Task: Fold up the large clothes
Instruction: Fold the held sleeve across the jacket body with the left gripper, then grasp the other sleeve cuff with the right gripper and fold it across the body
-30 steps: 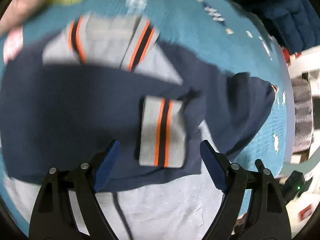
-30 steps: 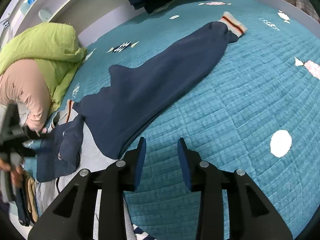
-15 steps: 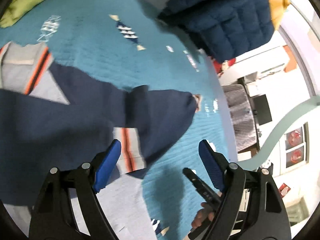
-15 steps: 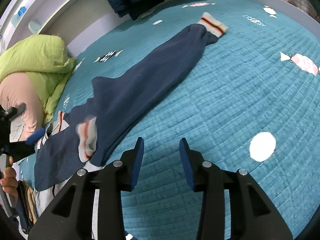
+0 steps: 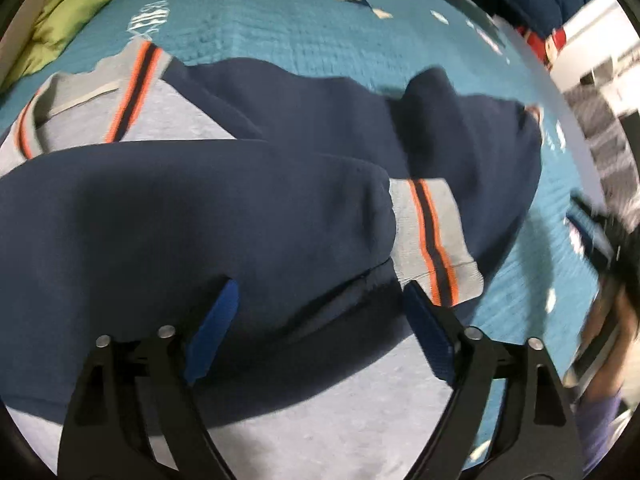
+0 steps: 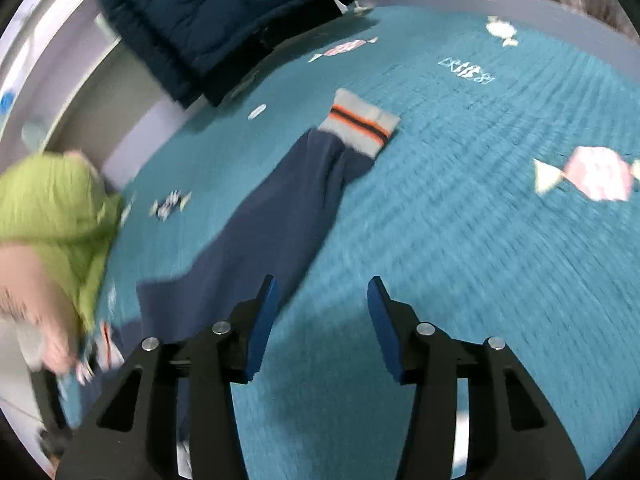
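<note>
A navy and grey jacket [image 5: 200, 216] with orange-striped grey trim lies on the teal bedspread [image 5: 256, 28]. One navy sleeve is folded across the body, its striped cuff [image 5: 432, 236] just beyond my left gripper [image 5: 320, 320], which is open and empty over the jacket. In the right wrist view the other sleeve [image 6: 280, 216] stretches away across the bed to its striped cuff [image 6: 360, 122]. My right gripper [image 6: 320, 320] is open and empty, above the bedspread beside that sleeve.
A lime green quilted garment [image 6: 52, 204] lies at the left of the bed. A dark blue padded jacket [image 6: 224, 12] lies at the far edge. Candy and fish prints dot the bedspread [image 6: 480, 240]. The bed's pale rim [image 6: 520, 4] curves along the far right.
The left gripper swung back over the jacket; the folded sleeve's cuff now lies just ahead of it. The right gripper moved forward along the outstretched sleeve and opened wider.
</note>
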